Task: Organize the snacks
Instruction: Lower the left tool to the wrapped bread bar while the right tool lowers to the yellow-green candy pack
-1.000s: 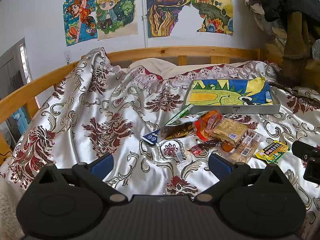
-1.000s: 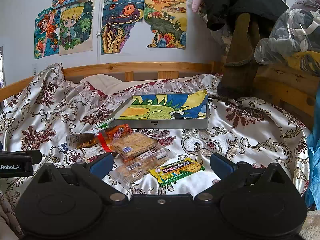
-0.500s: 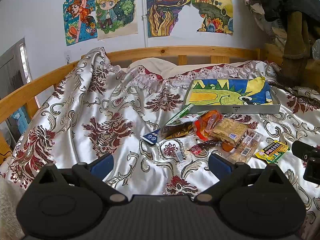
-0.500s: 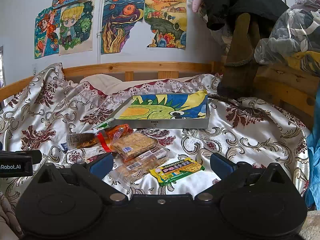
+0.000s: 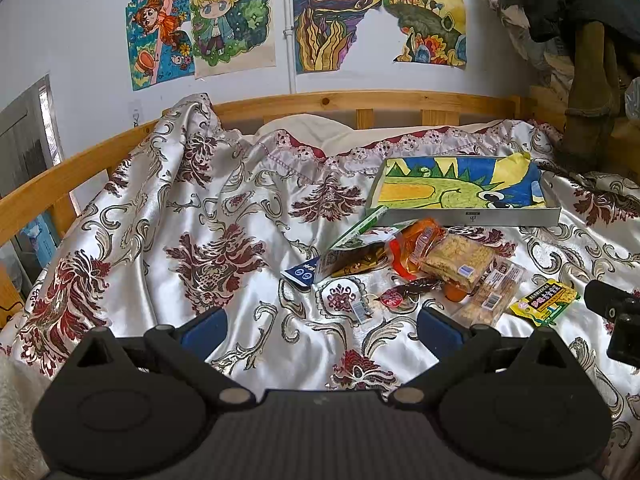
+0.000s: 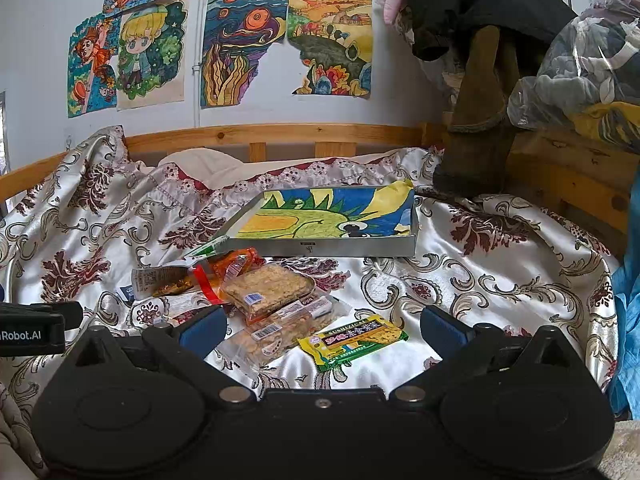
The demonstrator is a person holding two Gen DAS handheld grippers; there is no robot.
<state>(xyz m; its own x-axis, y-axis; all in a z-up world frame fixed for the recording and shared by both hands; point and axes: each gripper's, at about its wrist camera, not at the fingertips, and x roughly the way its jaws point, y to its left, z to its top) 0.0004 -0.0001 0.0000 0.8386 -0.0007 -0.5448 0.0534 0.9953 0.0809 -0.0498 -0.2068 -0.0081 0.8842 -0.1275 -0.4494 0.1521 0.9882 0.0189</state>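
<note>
Both tongs spread wide, empty: left gripper [image 5: 320, 326], right gripper [image 6: 322, 330]. Pile of plastic-wrapped snack packets [image 6: 268, 292] on satin floral bedspread [image 5: 200, 216], just in front of shallow grey tray w/ crayon drawing [image 6: 320, 247].

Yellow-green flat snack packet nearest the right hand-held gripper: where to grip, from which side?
Take the yellow-green flat snack packet across its narrow width, from above, with the right hand-held gripper. It lies flat and alone on the satin bedspread, long axis slanting, right end clear of the clear-wrapped biscuit packs.
</note>
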